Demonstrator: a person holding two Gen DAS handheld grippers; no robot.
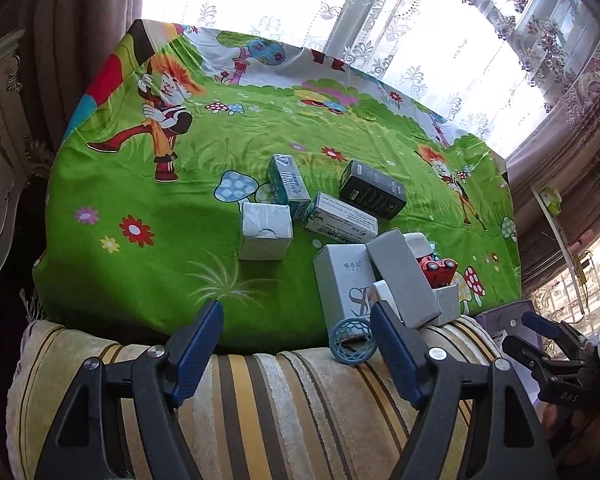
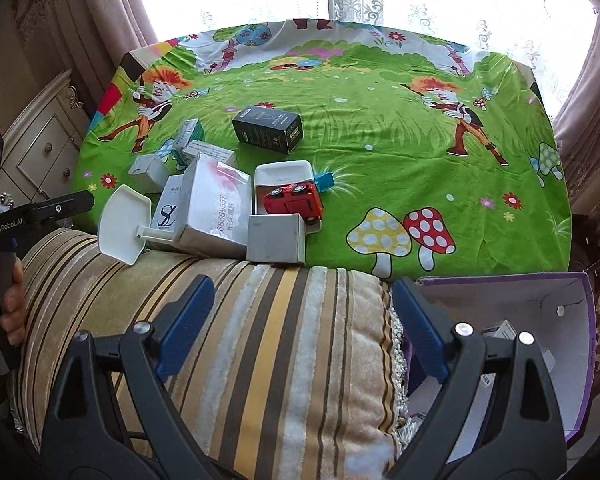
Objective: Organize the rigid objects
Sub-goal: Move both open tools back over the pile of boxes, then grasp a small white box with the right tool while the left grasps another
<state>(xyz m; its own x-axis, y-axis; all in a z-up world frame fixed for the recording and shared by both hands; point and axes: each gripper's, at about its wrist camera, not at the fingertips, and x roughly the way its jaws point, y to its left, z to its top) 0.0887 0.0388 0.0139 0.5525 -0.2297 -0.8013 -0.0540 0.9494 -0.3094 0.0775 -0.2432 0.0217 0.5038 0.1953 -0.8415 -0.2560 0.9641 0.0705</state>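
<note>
Scattered boxes [image 2: 214, 208] and red toy car [image 2: 294, 202] (tipped) on green cloth [image 2: 380, 152]

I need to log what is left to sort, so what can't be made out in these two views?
- Purple box contents: right wrist view, mostly hidden by the right gripper's fingers and the box wall.
- Red toy car: left wrist view, partly hidden behind the grey carton.
- Blue mesh ring: left wrist view only; in the right wrist view I cannot find it.
- Print on the teal cartons: too small.
</note>
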